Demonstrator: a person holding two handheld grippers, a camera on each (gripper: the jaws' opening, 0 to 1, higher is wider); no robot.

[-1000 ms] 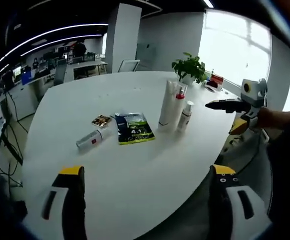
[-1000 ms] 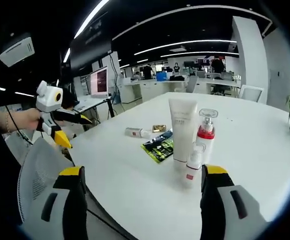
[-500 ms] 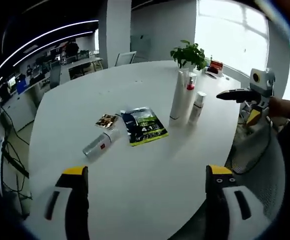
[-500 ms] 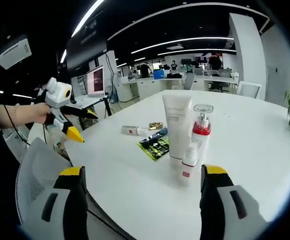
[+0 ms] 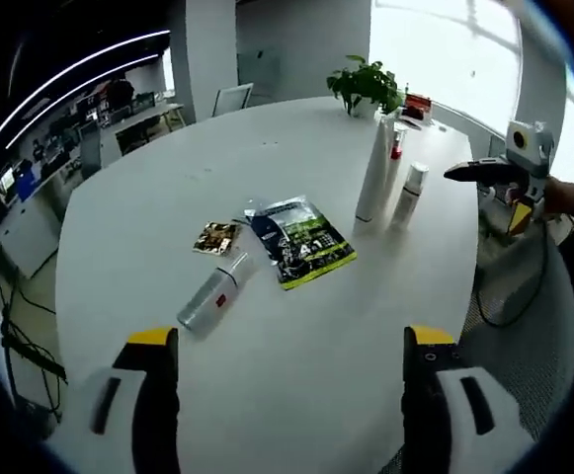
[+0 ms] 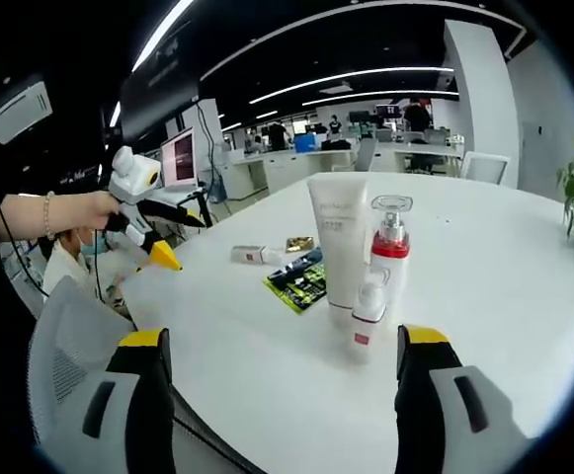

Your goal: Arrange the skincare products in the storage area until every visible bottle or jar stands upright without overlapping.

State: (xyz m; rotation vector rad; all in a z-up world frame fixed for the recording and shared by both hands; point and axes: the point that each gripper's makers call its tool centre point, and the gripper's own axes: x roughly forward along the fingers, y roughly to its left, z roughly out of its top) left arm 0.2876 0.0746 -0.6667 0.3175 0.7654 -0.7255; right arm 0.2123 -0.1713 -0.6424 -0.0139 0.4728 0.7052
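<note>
I am bringing my left tongs (image 5: 282,395) in over the white table (image 5: 148,178), and the fallen bottle (image 5: 214,294) is now lying at lower centre of the left gripper view, closer than a second ago. Both tongs are spread wide and gripping nothing; my right tongs (image 6: 285,395) are hanging low at the table edge in the right gripper view.

The white tube (image 6: 339,247), the red-collared pump bottle (image 6: 389,252) and the small spray bottle (image 6: 366,316) are standing upright in a tight cluster at centre of that view. At centre of the left gripper view, a green sachet (image 5: 299,240) and a small gold packet (image 5: 214,237) are lying flat just beside the fallen bottle. My reading: this bottle is the one piece not yet upright, so it is the left tongs' next pickup.
</note>
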